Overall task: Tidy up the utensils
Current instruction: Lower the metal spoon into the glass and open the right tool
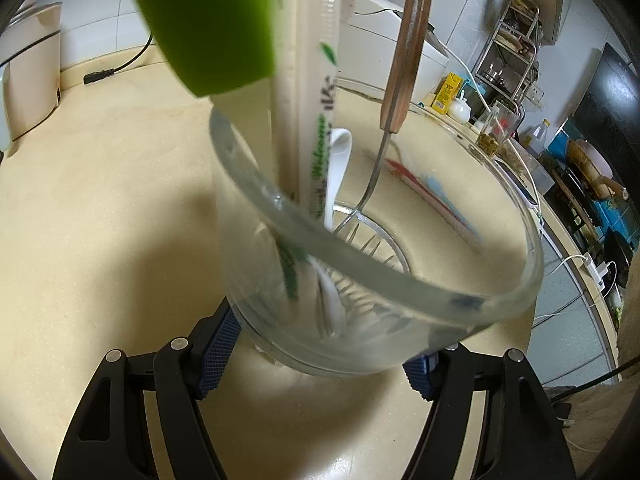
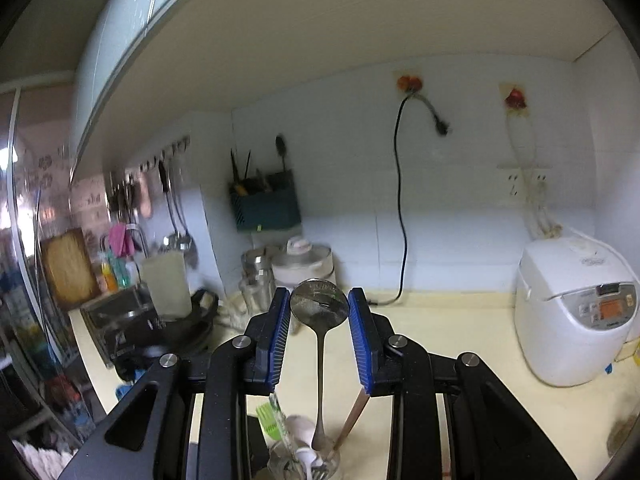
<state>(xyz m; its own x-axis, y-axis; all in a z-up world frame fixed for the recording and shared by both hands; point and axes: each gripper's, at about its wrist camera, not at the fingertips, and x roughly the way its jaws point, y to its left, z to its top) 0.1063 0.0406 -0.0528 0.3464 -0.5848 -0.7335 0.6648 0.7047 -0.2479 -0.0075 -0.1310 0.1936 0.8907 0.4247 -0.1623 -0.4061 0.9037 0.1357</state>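
Note:
My left gripper [image 1: 320, 360] is shut on a glass jar [image 1: 400, 276] that stands on the cream counter, one blue pad pressing each side. Standing in the jar are a green silicone brush [image 1: 208, 20], chopsticks in a printed paper sleeve [image 1: 312, 80], a white spoon [image 1: 340, 160] and a fork with a wooden handle [image 1: 408, 60]. My right gripper [image 2: 319, 320] is raised above that jar [image 2: 304, 464]. It is shut on the bowl of a metal spoon [image 2: 319, 304], and the spoon's handle hangs straight down toward the jar mouth.
A white rice cooker [image 2: 576, 312] stands at the right on the counter [image 2: 460, 340]. Lidded jars [image 2: 300, 264] and a black cable [image 2: 400, 216] sit by the back wall. A dark pan [image 2: 200, 320] and a sink lie to the left. A yellow box [image 1: 447, 92] stands beyond the jar.

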